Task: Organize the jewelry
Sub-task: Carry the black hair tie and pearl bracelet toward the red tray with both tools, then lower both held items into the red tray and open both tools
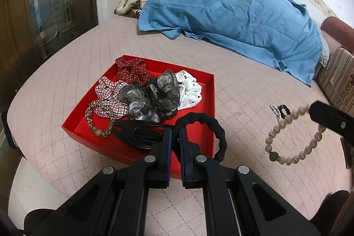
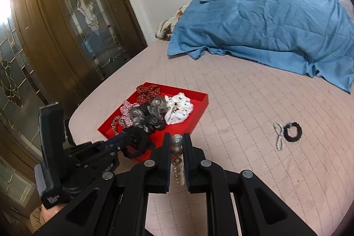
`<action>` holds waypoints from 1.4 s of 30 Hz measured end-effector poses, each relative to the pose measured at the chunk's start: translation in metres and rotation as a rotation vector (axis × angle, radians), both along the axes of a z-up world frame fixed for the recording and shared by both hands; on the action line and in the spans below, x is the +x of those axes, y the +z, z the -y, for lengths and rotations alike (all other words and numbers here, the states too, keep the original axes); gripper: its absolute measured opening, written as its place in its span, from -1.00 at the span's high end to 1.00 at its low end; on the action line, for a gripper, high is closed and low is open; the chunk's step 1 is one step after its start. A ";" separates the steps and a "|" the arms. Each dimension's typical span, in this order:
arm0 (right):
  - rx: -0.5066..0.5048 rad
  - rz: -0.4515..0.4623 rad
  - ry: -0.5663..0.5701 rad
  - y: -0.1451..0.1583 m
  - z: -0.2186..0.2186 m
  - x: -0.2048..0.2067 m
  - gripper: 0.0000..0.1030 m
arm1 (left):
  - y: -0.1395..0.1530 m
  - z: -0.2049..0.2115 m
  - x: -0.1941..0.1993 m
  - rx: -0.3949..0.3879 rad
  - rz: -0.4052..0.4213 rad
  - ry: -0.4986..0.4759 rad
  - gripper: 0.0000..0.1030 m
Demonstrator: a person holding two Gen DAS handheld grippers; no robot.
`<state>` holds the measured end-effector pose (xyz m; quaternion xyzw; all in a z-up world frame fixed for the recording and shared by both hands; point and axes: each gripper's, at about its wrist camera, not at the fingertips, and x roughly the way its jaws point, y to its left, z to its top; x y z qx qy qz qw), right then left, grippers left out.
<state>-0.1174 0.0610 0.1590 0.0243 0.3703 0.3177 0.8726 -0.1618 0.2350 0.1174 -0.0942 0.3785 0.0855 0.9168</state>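
A red tray [image 1: 77, 119] on the pink bed holds several scrunchies, a leopard-print band [image 1: 97, 118] and a black hair claw [image 1: 141, 134]. My left gripper [image 1: 175, 132] is shut on a black hair tie [image 1: 212, 125] and holds it over the tray's near right corner. My right gripper [image 2: 177, 138] is shut on a pearl bracelet [image 2: 177, 158], which hangs in the air to the right of the tray in the left wrist view [image 1: 294, 138]. A small black hair tie [image 2: 292, 131] and a white beaded band [image 2: 279, 135] lie on the bed to the right.
A blue cloth [image 1: 232, 12] covers a heap at the back of the bed [image 1: 243, 85]. A dark glass-panelled door [image 2: 66, 25] stands to the left. A striped cushion [image 1: 340, 79] sits at the right edge.
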 end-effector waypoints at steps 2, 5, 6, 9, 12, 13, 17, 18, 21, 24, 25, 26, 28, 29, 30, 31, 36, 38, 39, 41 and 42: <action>0.000 0.002 0.007 0.003 -0.007 0.002 0.79 | -0.002 -0.004 0.001 -0.008 -0.003 0.003 0.88; -0.011 0.010 0.018 0.005 -0.017 0.006 0.79 | -0.004 -0.008 0.003 -0.016 -0.006 0.005 0.88; -0.015 0.012 0.022 0.005 -0.020 0.007 0.79 | -0.005 -0.009 0.003 -0.020 -0.006 0.005 0.88; -0.024 0.016 0.033 0.007 -0.029 0.012 0.79 | -0.007 -0.011 0.004 -0.031 -0.009 0.007 0.88; -0.032 0.017 0.044 0.007 -0.038 0.015 0.79 | -0.009 -0.013 0.006 -0.043 -0.014 0.008 0.88; -0.034 0.017 0.048 0.007 -0.041 0.017 0.79 | -0.010 -0.014 0.007 -0.045 -0.015 0.008 0.88; -0.046 0.018 0.065 0.007 -0.054 0.022 0.79 | -0.014 -0.018 0.009 -0.058 -0.024 0.008 0.88; -0.052 0.019 0.070 0.006 -0.057 0.024 0.79 | -0.015 -0.019 0.009 -0.060 -0.026 0.008 0.88; -0.061 0.013 0.081 0.004 -0.066 0.030 0.79 | -0.019 -0.022 0.011 -0.077 -0.038 0.011 0.88; -0.060 0.001 0.090 0.001 -0.073 0.037 0.79 | -0.024 -0.025 0.014 -0.100 -0.052 0.011 0.88; -0.061 -0.004 0.094 0.000 -0.076 0.040 0.79 | -0.026 -0.026 0.015 -0.108 -0.057 0.011 0.88; -0.062 -0.010 0.097 -0.002 -0.079 0.043 0.79 | -0.028 -0.027 0.016 -0.112 -0.061 0.011 0.88; -0.066 -0.021 0.102 -0.007 -0.084 0.049 0.79 | -0.031 -0.027 0.018 -0.116 -0.069 0.013 0.88; -0.070 -0.029 0.103 -0.011 -0.087 0.053 0.78 | -0.032 -0.028 0.019 -0.117 -0.072 0.015 0.88; -0.075 -0.036 0.105 -0.015 -0.089 0.057 0.78 | -0.034 -0.028 0.020 -0.117 -0.077 0.017 0.88; -0.079 -0.043 0.106 -0.018 -0.091 0.060 0.78 | -0.036 -0.029 0.021 -0.116 -0.083 0.021 0.88; -0.111 -0.090 0.105 -0.042 -0.099 0.077 0.79 | -0.043 -0.031 0.025 -0.110 -0.103 0.034 0.88; -0.117 -0.112 0.100 -0.052 -0.099 0.083 0.79 | -0.044 -0.031 0.026 -0.108 -0.102 0.033 0.88; -0.118 -0.125 0.096 -0.057 -0.100 0.086 0.79 | -0.044 -0.031 0.026 -0.107 -0.102 0.032 0.88; -0.119 -0.150 0.086 -0.066 -0.099 0.091 0.78 | -0.044 -0.030 0.026 -0.104 -0.101 0.032 0.88; -0.121 -0.159 0.083 -0.069 -0.100 0.092 0.79 | -0.044 -0.030 0.027 -0.101 -0.101 0.031 0.88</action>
